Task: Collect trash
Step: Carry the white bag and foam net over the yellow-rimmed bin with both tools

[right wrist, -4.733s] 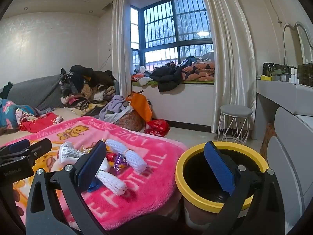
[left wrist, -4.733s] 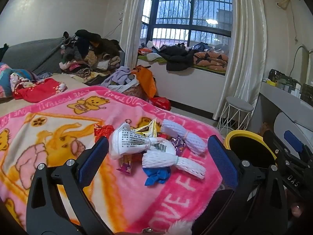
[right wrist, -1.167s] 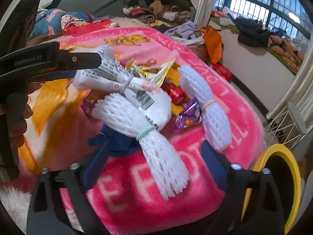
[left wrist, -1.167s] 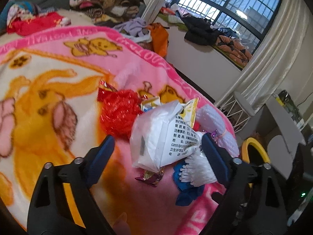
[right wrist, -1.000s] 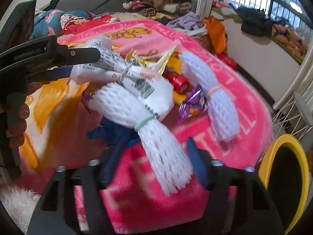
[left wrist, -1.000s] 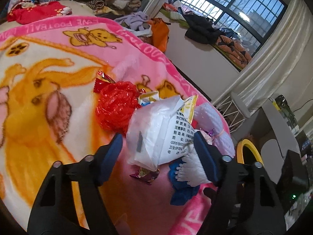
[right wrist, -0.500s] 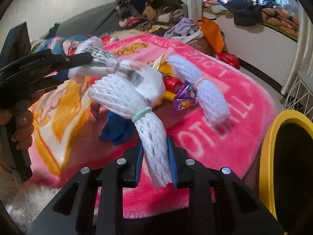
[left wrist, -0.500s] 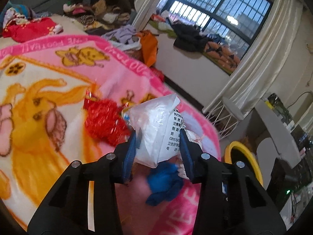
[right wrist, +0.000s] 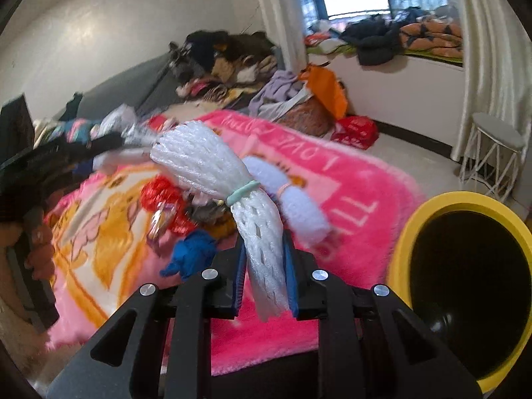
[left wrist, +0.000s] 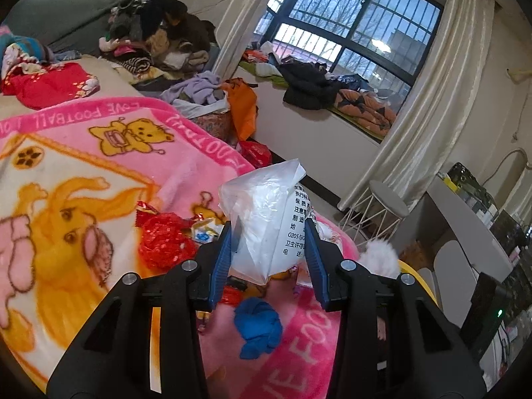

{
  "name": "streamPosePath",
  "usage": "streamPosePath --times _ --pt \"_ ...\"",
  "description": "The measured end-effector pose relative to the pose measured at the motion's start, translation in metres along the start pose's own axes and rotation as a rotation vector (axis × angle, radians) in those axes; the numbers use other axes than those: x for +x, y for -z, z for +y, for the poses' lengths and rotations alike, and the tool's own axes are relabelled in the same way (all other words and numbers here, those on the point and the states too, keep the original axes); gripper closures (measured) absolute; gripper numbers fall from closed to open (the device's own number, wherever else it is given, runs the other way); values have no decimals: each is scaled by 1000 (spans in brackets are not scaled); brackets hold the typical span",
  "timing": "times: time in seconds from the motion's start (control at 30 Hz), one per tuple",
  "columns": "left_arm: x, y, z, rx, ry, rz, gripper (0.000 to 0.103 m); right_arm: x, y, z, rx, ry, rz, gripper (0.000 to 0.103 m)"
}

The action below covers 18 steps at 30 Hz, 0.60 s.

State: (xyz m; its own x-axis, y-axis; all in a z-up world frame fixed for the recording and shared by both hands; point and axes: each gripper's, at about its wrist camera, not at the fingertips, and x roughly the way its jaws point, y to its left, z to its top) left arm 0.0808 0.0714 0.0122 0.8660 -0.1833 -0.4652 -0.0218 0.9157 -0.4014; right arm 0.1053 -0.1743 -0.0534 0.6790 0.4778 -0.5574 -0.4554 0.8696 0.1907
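My left gripper [left wrist: 267,252] is shut on a white plastic bag [left wrist: 266,219] with black print and holds it above the pink blanket [left wrist: 99,153]. My right gripper [right wrist: 264,274] is shut on a white foam net bundle [right wrist: 219,173] tied with a green band, lifted off the blanket [right wrist: 349,179]. On the blanket lie a red crinkled wrapper [left wrist: 164,244], a blue scrap [left wrist: 257,327], a second foam net bundle [right wrist: 292,196] and small wrappers. A yellow-rimmed black bin [right wrist: 465,266] stands right of the bed, its rim also showing in the left wrist view [left wrist: 417,277].
Piles of clothes lie at the bed's head [left wrist: 159,43] and on the window sill [left wrist: 316,83]. A white stool [right wrist: 492,163] stands by the curtain. A white desk [left wrist: 472,219] runs along the right wall. An orange bag [right wrist: 327,89] sits beside the bed.
Both grippers came down over the trash pile and closed, the left on the plastic bag, the right on the foam net bundle. Both have since lifted their items off the blanket.
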Motion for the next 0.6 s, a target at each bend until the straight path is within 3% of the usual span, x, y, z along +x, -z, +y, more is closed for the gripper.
streamPosePath --times 0.6 --pt "25 21 -75 127 108 48 69 -37 -3 -68 167 178 -102 83"
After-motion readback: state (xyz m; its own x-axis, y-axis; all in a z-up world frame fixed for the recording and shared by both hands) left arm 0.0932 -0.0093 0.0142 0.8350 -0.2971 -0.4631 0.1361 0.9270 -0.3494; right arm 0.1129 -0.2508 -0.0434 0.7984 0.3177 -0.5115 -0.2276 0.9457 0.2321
